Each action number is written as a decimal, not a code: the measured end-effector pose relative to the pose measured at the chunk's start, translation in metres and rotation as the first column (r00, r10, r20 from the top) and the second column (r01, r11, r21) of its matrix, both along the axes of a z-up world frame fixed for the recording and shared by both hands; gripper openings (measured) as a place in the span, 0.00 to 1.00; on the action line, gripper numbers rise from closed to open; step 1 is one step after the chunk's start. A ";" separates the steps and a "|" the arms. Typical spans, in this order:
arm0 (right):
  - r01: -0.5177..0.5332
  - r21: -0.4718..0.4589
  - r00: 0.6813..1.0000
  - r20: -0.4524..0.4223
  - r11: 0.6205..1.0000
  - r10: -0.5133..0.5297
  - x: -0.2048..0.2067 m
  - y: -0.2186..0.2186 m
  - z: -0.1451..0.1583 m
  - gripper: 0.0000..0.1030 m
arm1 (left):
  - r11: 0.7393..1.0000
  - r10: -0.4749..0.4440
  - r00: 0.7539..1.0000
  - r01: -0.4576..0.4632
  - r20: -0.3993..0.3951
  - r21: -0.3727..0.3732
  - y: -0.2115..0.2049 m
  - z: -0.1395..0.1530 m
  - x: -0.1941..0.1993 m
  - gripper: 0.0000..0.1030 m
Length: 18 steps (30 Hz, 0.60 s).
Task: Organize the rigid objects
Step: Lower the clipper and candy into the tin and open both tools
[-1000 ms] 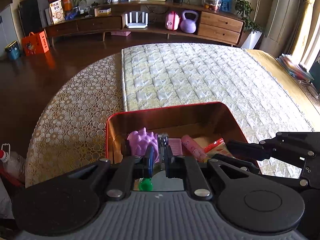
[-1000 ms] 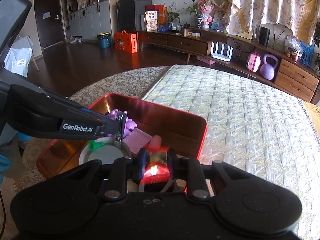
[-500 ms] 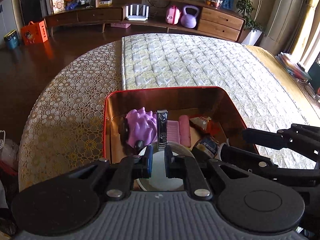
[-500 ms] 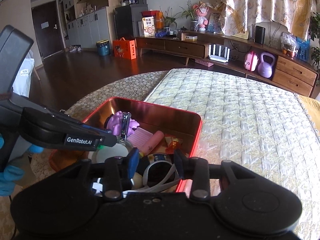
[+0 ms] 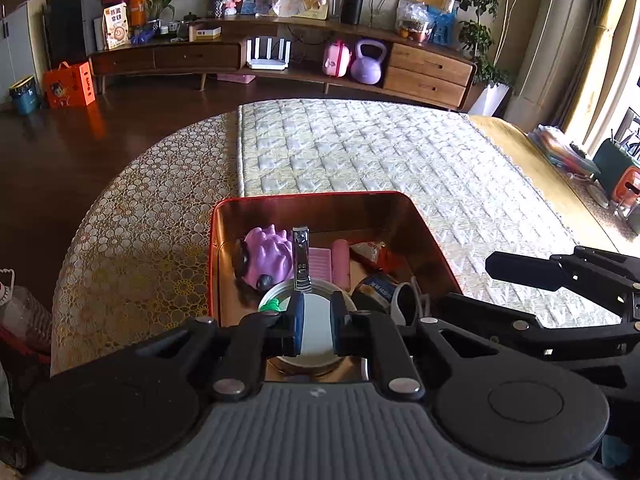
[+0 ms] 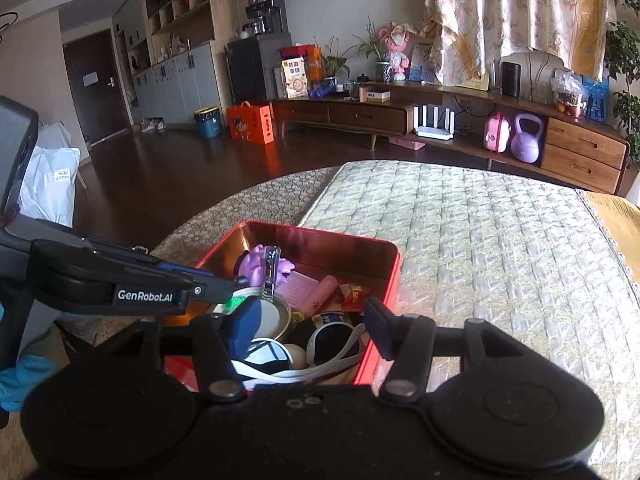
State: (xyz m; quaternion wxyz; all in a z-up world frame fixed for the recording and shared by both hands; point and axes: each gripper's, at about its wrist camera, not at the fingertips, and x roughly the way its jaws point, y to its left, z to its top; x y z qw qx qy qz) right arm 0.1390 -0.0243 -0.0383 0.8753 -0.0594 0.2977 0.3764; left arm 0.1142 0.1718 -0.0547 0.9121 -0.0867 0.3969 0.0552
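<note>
The red tin [image 6: 394,264] holds nail clippers [image 5: 300,258] propped against a white lid [image 6: 270,314]. Only the right view shows goggles [image 6: 332,338] at its near end, partly hidden by the right gripper [image 6: 308,326], whose jaws have just been opening on nothing. The left gripper [image 5: 316,322] is nearly closed, empty.

so the shallow metal tin [image 5: 420,216] is red outside and coppery-gold inside, holding a spiky lilac toy [image 5: 268,256], a ribbed pink comb [image 5: 321,262] and a shiny silver nail clipper [image 5: 301,258], all sitting on a pale quilted diamond-stitched mattress [image 5: 360,152] next to a gold circle-patterned lace cloth [image 5: 140,220].
</note>
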 end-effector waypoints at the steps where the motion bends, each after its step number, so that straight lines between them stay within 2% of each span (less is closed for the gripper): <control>1: 0.003 0.006 1.000 0.002 1.000 -0.003 -0.002 -0.002 0.002 0.59 | 1.000 0.001 1.000 -0.001 0.004 0.001 -0.001 0.002 -0.003 0.12; 4: 0.011 0.021 1.000 0.004 1.000 -0.011 -0.007 -0.008 0.005 0.62 | 1.000 -0.002 1.000 0.002 0.015 0.004 -0.004 0.006 -0.010 0.15; 5: 0.014 0.026 1.000 0.005 1.000 -0.014 -0.009 -0.010 0.006 0.63 | 1.000 -0.002 1.000 0.002 0.020 0.007 -0.005 0.008 -0.013 0.21; 7: 0.017 0.037 1.000 0.007 0.999 -0.017 -0.014 -0.013 0.008 0.66 | 1.000 0.001 0.999 -0.002 0.033 0.017 -0.008 0.010 -0.019 0.37; 8: 0.019 0.044 1.000 0.008 0.999 -0.019 -0.016 -0.014 0.009 0.67 | 1.000 0.010 0.999 -0.012 0.046 0.029 -0.009 0.012 -0.023 0.55; 9: 0.020 0.052 1.000 0.012 0.998 -0.020 -0.019 -0.016 0.010 0.68 | 0.998 0.026 0.998 -0.029 0.061 0.051 -0.011 0.014 -0.027 0.69; 12: 0.030 0.064 0.999 0.025 0.997 -0.032 -0.027 -0.020 0.013 0.74 | 0.995 0.040 0.995 -0.048 0.096 0.092 -0.018 0.020 -0.038 0.72; 14: 0.036 0.078 0.999 0.028 0.996 -0.038 -0.032 -0.025 0.015 0.79 | 0.995 0.038 0.994 -0.046 0.099 0.088 -0.021 0.022 -0.044 0.73; 18: 0.045 0.104 0.998 0.040 0.994 -0.050 -0.041 -0.035 0.019 0.95 | 0.995 0.043 0.993 -0.052 0.110 0.083 -0.026 0.027 -0.054 0.78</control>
